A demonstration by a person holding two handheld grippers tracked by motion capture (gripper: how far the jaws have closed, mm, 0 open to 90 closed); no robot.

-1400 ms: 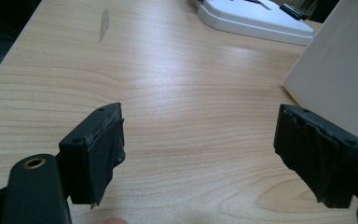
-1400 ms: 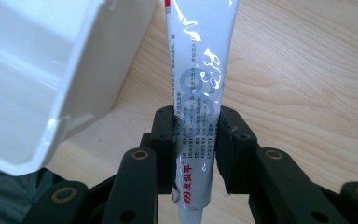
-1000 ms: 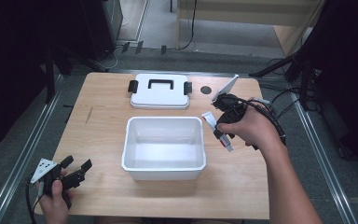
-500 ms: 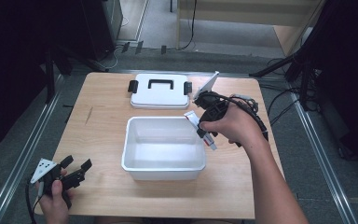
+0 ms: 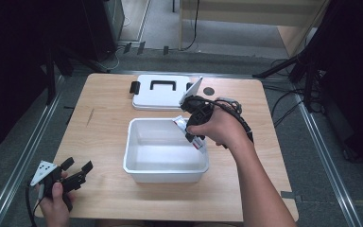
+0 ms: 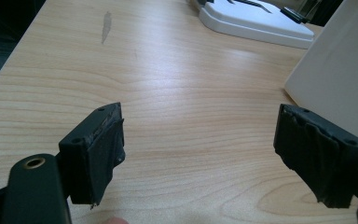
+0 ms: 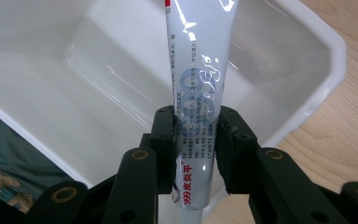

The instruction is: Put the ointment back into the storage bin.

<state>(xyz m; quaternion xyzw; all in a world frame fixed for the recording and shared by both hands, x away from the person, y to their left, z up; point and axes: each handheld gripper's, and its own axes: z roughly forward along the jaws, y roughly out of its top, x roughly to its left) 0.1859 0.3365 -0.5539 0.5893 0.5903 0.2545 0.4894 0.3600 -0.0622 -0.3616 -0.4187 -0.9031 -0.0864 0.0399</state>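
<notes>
R tool (image 7: pixel 196 135) clenched on white tube (image 7: pixel 200 70) over bin (image 5: pixel 137 168); L tool (image 6: pixel 200 154) wide open.

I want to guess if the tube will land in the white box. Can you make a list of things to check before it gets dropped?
1. Tube gripped firmly: ok. The right gripper has its jaws shut on the white tube.
2. Tube above the box: ok. The tube hangs over the open white box, near its right wall.
3. Box free inside: ok. Nothing lies in it.
4. Lid out of the way: ok. The lid lies behind the box.
5. Left gripper clear: ok. It rests open at the table's front left corner.
6. Tube cap closed: cannot tell.
</notes>
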